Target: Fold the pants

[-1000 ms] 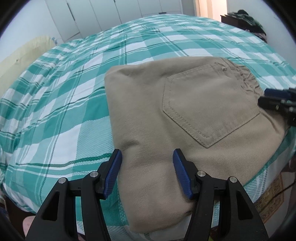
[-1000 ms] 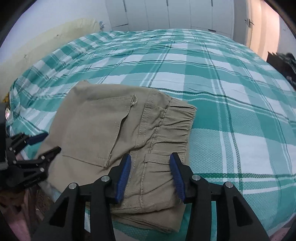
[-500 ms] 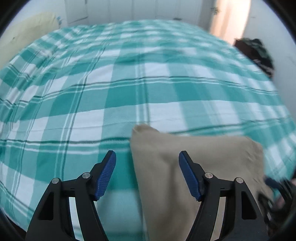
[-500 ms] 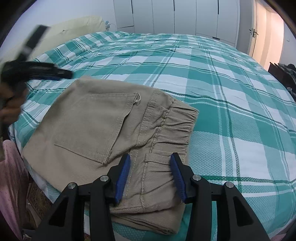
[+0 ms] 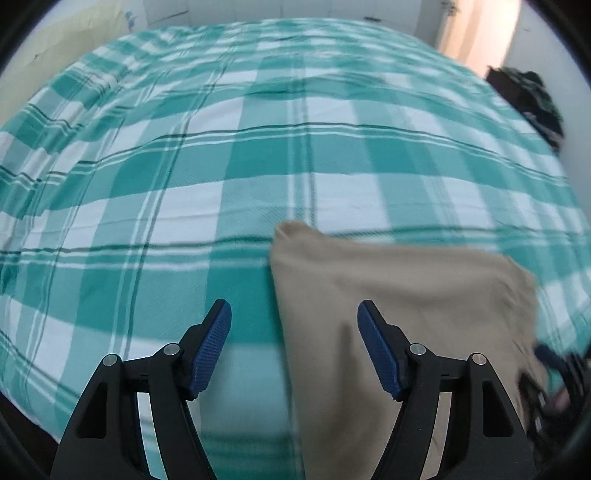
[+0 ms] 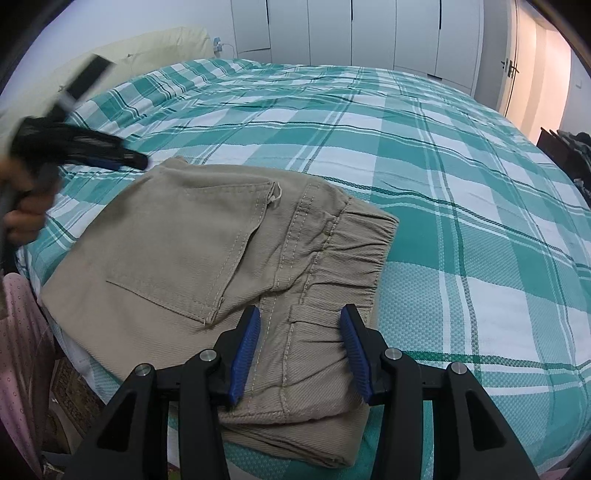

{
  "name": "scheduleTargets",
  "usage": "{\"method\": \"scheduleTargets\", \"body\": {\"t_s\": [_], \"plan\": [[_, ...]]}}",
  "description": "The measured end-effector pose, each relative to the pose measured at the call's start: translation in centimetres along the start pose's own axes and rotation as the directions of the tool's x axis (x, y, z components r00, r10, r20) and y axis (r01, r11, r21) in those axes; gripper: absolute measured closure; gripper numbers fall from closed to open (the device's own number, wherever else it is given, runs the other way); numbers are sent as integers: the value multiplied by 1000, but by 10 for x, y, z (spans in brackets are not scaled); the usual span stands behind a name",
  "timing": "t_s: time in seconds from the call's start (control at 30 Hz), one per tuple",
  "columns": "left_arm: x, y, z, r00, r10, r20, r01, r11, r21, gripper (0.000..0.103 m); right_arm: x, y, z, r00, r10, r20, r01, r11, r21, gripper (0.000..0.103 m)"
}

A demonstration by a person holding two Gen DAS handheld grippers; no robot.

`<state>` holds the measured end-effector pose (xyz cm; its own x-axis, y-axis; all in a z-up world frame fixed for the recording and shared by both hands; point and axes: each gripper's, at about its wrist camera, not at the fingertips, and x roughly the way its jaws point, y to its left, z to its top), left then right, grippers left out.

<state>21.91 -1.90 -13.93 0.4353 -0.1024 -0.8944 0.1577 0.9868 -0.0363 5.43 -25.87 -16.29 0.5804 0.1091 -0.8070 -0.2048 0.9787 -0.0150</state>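
The tan pants [image 6: 207, 266] lie folded in a compact stack on the green plaid bed [image 6: 424, 155], back pocket up, elastic waistband to the right. My right gripper [image 6: 300, 325] is open and empty, hovering just over the waistband near the bed's front edge. My left gripper [image 5: 293, 325] is open and empty, raised beside the pants' left corner [image 5: 388, 295]; the view is blurred. It also shows in the right wrist view [image 6: 85, 147], lifted at the far left of the pants.
A cream headboard [image 6: 155, 44] and white wardrobe doors [image 6: 369, 33] stand behind the bed. Dark clothes [image 5: 528, 99] lie on furniture at the right. A patterned rug [image 6: 70, 391] lies below the bed's front edge.
My left gripper has lifted off the pants and swung up and left, still open. My right gripper has stayed over the waistband.
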Motion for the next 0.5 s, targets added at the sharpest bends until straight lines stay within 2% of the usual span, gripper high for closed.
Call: {"method": "scheduleTargets", "body": {"t_s": [0.13,0.17,0.27,0.33,0.43,0.5], "plan": [[-21,-16,-48,997,-75,-17,75,996,38,23,0,2,1,1000,-7,-2,7,1000,-4,57],[-21,-22,-56,997,-75,-30,76,996,49,21,0,2,0,1000,-11,-1,11,1000,-5,57],[3,-40,-86,996,-5,-94,16,993,115,18,0,5,0,1000,-21,0,21,1000,-13,56],[12,-33,-92,997,0,-78,5,998,60,6,0,8,0,1000,-31,-4,31,999,-30,55],[19,-17,-87,990,-69,-121,66,997,-30,3,1,14,-2,998,-63,5,63,996,-61,55],[18,-17,-87,990,-75,-119,73,997,-18,3,1,13,-2,998,-61,5,61,997,-54,55]]}}
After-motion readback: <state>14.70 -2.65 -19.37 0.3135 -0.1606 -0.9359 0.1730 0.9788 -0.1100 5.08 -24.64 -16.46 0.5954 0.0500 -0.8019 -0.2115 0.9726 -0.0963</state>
